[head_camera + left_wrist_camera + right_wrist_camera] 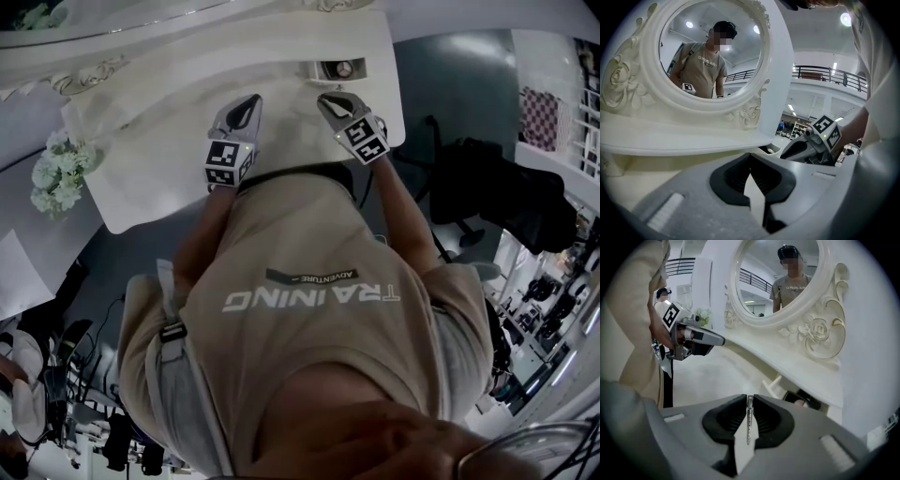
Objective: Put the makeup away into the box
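My right gripper is shut on a thin silver makeup tool, which stands on end between the pads. In the head view this gripper hangs over the white table, just short of a small white box with a round item in it. The same box shows under the mirror shelf with a dark compact inside. My left gripper has its tips together with nothing between them, and it is level with the right one.
An ornate white vanity mirror stands along the table's far edge, its shelf overhanging the box. White flowers sit at the table's left end. A black chair stands on the floor to the right.
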`<action>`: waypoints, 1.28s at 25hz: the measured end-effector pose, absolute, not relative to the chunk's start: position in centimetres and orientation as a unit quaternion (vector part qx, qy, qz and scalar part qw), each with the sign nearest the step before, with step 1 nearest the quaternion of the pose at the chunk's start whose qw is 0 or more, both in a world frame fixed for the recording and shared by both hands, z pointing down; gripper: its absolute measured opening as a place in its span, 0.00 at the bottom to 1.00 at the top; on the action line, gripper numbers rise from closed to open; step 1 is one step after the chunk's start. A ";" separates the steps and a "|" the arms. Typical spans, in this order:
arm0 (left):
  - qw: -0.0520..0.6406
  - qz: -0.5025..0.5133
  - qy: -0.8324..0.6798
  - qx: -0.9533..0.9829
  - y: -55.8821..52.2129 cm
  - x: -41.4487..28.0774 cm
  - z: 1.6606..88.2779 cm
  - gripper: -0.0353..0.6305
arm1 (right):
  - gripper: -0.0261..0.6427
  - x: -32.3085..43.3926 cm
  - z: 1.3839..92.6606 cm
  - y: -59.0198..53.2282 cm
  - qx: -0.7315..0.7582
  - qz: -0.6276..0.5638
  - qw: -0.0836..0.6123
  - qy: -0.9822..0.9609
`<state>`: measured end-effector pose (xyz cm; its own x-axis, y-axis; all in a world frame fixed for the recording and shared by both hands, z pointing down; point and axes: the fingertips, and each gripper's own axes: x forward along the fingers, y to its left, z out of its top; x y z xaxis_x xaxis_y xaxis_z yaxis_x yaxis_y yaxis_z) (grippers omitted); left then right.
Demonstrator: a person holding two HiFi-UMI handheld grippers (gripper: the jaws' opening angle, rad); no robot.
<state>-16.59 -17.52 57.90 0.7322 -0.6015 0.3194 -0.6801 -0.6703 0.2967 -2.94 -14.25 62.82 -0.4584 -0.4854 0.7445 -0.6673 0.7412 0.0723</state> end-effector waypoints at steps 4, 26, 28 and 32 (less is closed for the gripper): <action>0.213 0.098 -0.343 0.910 -16.4 -15.6 58.2 0.06 | 0.11 -0.7 60.8 -16.2 0.344 0.094 0.399 -0.845; 0.197 0.151 -0.383 0.890 -17.2 -10.6 56.9 0.06 | 0.11 0.6 61.5 -20.3 0.149 0.007 0.432 -0.889; 0.198 0.156 -0.393 0.884 -17.4 -10.3 56.8 0.06 | 0.11 0.8 62.0 -20.1 0.140 0.013 0.426 -0.894; 0.201 0.167 -0.407 0.875 -17.3 -9.3 57.0 0.06 | 0.11 1.7 62.4 -20.2 0.144 0.045 0.390 -0.908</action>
<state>-9.26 -17.31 56.98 0.6128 -0.6461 0.4550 -0.7797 -0.5879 0.2153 1.71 -20.17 62.36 -0.6537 -0.2263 0.7221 -0.2958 0.9547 0.0314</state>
